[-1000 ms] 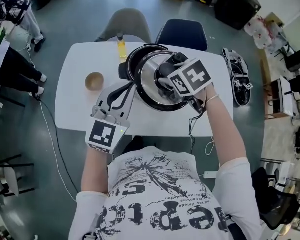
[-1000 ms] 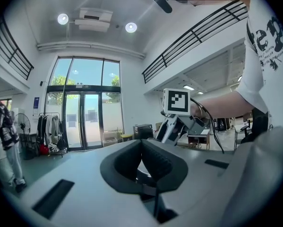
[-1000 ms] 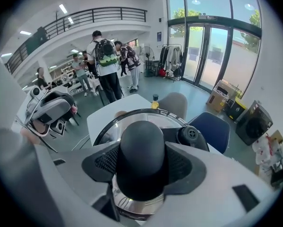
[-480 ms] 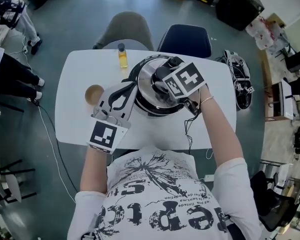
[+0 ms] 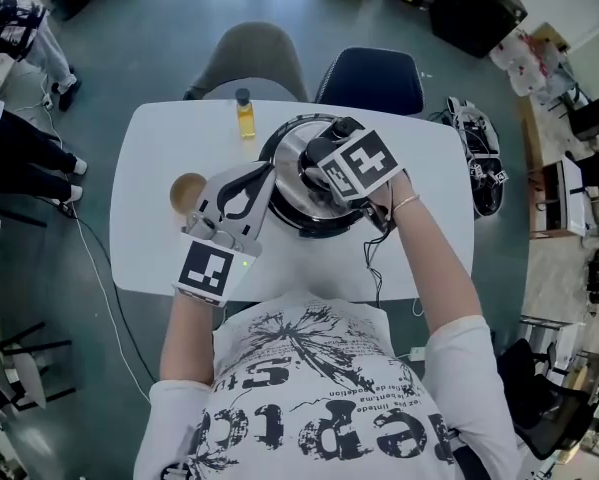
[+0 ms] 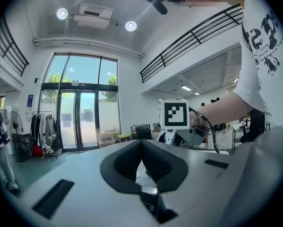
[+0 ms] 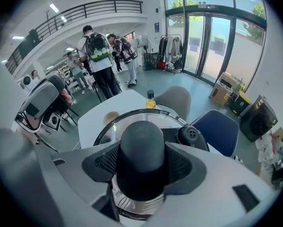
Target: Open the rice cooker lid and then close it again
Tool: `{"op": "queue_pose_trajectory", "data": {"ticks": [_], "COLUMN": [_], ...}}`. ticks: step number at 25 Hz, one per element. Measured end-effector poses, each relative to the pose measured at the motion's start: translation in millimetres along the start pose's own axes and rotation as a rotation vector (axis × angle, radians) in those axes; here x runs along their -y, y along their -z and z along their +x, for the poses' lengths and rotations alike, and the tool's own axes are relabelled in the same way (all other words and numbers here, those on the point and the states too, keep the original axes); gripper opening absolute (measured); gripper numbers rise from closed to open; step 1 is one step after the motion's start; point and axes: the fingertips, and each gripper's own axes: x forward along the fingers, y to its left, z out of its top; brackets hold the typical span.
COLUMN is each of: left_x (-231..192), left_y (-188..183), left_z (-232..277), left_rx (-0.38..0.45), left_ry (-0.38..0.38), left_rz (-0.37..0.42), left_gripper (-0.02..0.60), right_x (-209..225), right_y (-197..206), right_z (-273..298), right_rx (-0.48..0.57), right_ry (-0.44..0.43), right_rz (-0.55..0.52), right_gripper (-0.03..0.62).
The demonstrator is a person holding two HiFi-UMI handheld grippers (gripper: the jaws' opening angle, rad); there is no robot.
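The rice cooker (image 5: 297, 206) stands mid-table, a round black pot with a glass, metal-rimmed lid (image 7: 132, 116). My right gripper (image 5: 331, 173) points steeply down over it. In the right gripper view the right gripper (image 7: 141, 164) is shut on the lid's black knob (image 7: 141, 145), with a pad on each side. My left gripper (image 5: 262, 173) lies nearly level at the cooker's left side. Its tips meet in the left gripper view (image 6: 141, 143), so it is shut; I see nothing gripped between them. The pot's inside is hidden.
A small bottle of yellow liquid (image 5: 244, 113) stands behind the cooker and a wooden bowl (image 5: 186, 190) sits to its left on the white table (image 5: 159, 243). Two chairs (image 5: 371, 78) stand at the far side. A cable hangs off the front edge. People (image 7: 96, 56) stand beyond the table.
My right gripper has come down and left with the lid, which now sits lower over the pot. The left gripper has moved in toward the cooker's left side.
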Motion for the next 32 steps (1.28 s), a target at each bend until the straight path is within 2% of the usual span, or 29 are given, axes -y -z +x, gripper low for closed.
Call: {"op": "queue_pose_trajectory", "data": {"ticks": [3, 6, 15, 18, 21, 25, 27, 29, 30, 32], "left_x": [0.7, 2.3, 10.3, 11.9, 11.6, 14.4, 17.8, 21.7, 23.6, 29.0], "left_y": [-3.1, -1.3, 3.9, 2.5, -1.2, -14.0, -14.7, -18.2, -22.2, -27.1], "left_z": [-0.8, -1.5, -8.3, -11.8, -16.4, -23.3, -27.4, -31.1, -32.9, -38.0], "left_rx": [0.021, -0.003, -0.016, -0.022, -0.02, 0.016, -0.007, 0.006, 0.03, 0.041], "left_ry": [-0.004, 0.0, 0.01, 0.008, -0.005, -0.028, -0.035, -0.046, -0.053, -0.06], "left_rz": [0.003, 0.003, 0.005, 0.01, 0.014, 0.022, 0.04, 0.043, 0.039, 0.04], "left_gripper": [0.014, 0.014, 0.014, 0.014, 0.014, 0.014, 0.014, 0.014, 0.014, 0.014], "right_x": [-0.6, 1.3, 2.3, 7.2, 6.7, -0.3, -3.1, -7.2, -8.2, -7.6], "right_y": [0.3, -0.6, -1.7, -3.1, -8.9, -13.4, -10.5, -7.1, -6.1, -4.7], "right_z": [-0.5, -0.7, 1.4, -4.3, -15.6, -37.4, -49.6, -62.7, -71.3, -92.5], "right_rx": [-0.001, 0.003, 0.094, 0.116, 0.168, 0.271, 0.323, 0.379, 0.417, 0.512], "right_ry": [0.006, 0.005, 0.0, 0.039, 0.047, 0.048, 0.057, 0.067, 0.081, 0.128], "right_rz": [0.004, 0.008, 0.037, 0.031, 0.034, 0.027, 0.026, 0.022, 0.022, 0.032], "right_gripper": [0.294, 0.295, 0.305, 0.357, 0.357, 0.271, 0.207, 0.18, 0.141, 0.014]}}
